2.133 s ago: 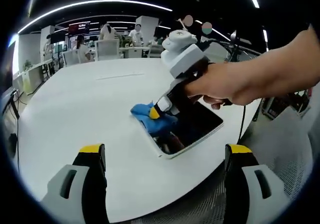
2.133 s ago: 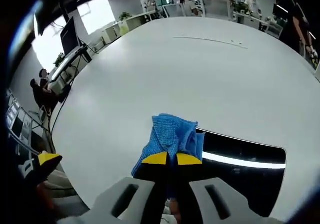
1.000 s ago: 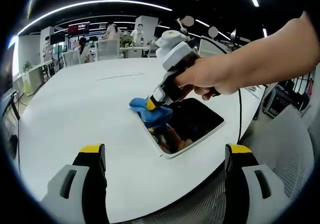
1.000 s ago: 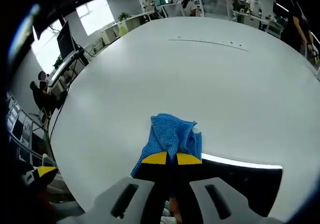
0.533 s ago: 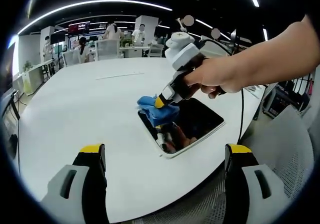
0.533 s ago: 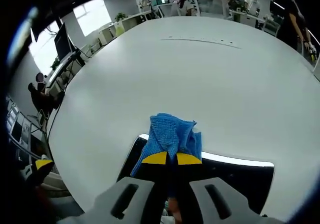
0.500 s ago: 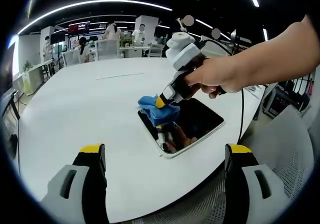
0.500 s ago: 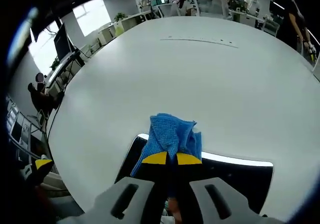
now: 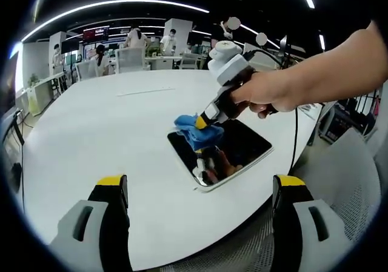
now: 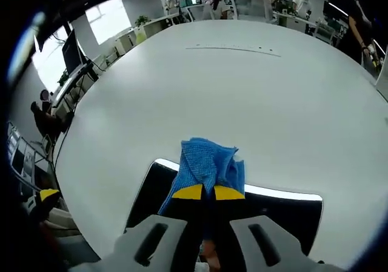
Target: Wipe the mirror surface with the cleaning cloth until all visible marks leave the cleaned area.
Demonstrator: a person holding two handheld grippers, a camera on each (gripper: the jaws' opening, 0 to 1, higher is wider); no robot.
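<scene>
Open office, large white round table [image 9: 91,139]. Mirror [image 9: 233,151] lies flat near table edge; glass, fragile, slick. Right gripper [image 10: 202,192] pinches soft blue cleaning cloth [image 10: 207,165], pressed on mirror's far edge; best held bunched. Left gripper [image 9: 200,190] wide apart, holding nothing.

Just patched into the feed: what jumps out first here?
The blue cleaning cloth, clamped in the right gripper, pressed onto the dark rectangular mirror lying flat near the white table's edge. The left gripper hangs open, empty, short of the mirror.
</scene>
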